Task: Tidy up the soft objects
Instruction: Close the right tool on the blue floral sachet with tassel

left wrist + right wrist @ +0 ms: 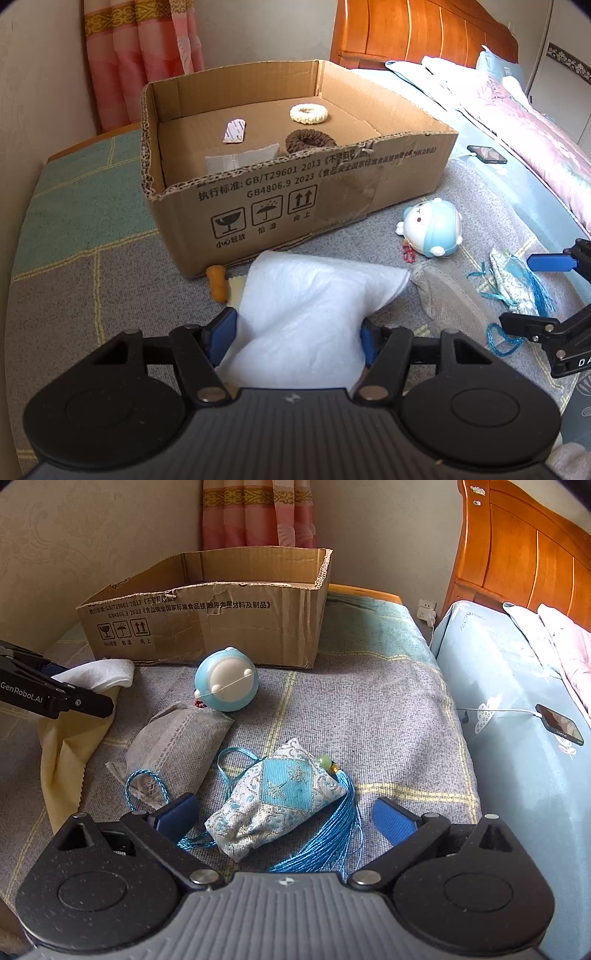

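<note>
Pinching the white pad (310, 314) between blue fingers (221, 338), left gripper (295, 341) closed on it at six o'clock from the cardboard box (295, 192). Looks light and limp; sags and folds, so best gripped mid-body, not by a corner. Further right, at five o'clock from the box: grey pouch (177, 746), squashy, likely filled. Then embroidered sachet (277, 805) lying between the right gripper (284, 818) jaws, spread wide, not touching it. Safest taken by the stuffed middle; slippery tassel (332, 834) likely to snag.

right claw (284, 818) open, sachet (275, 801) between
</note>
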A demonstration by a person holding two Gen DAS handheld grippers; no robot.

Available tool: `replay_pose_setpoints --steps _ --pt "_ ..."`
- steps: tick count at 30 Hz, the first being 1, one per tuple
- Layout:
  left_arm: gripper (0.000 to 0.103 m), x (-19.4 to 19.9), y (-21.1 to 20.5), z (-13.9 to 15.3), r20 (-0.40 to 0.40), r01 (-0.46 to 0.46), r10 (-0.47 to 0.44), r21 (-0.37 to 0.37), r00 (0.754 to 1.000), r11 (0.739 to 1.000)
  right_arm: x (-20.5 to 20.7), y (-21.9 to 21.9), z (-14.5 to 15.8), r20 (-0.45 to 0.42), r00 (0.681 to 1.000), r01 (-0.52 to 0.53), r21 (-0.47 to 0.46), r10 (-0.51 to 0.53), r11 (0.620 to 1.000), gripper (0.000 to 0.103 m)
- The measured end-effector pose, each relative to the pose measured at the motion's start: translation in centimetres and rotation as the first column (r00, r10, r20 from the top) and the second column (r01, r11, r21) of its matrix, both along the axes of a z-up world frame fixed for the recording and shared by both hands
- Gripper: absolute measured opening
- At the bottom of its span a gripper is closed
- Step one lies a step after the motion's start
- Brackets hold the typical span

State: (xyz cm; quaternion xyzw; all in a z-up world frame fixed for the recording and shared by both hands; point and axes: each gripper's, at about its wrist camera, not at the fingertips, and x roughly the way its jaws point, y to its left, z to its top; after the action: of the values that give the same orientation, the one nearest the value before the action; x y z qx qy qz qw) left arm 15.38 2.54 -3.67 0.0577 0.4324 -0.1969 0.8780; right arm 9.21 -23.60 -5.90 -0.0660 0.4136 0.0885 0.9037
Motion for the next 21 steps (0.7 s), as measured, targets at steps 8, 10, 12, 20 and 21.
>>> replay_pose_setpoints --steps 8,10,12,20,21 --pt "0.054 -0.8 -0.4 0.3 0.020 0.002 -0.003 0.025 1.000 1.000 -0.3 0.4 0.6 0.014 0.999 -0.038 0.009 0.038 0.999 0.085" --pt "0.053 -1.0 -0.5 0.4 0.023 0.003 -0.004 0.028 1.000 1.000 -0.2 0.6 0.3 0.012 0.999 -0.042 -0.020 0.042 0.999 0.080" --pt "0.049 -1.1 -0.6 0.6 0.027 0.004 -0.005 0.032 1.000 0.999 -0.5 0.8 0.3 0.021 0.998 -0.054 -0.044 0.054 0.998 0.077" --pt "0.047 -1.6 -0.8 0.9 0.045 0.006 -0.008 0.041 0.999 0.999 -0.3 0.3 0.4 0.031 0.998 -0.044 -0.056 0.046 0.997 0.081" --pt "0.043 -1.7 -0.8 1.0 0.046 0.005 -0.007 0.040 0.999 0.999 -0.1 0.3 0.4 0.028 0.998 -0.051 -0.048 0.052 0.998 0.080"
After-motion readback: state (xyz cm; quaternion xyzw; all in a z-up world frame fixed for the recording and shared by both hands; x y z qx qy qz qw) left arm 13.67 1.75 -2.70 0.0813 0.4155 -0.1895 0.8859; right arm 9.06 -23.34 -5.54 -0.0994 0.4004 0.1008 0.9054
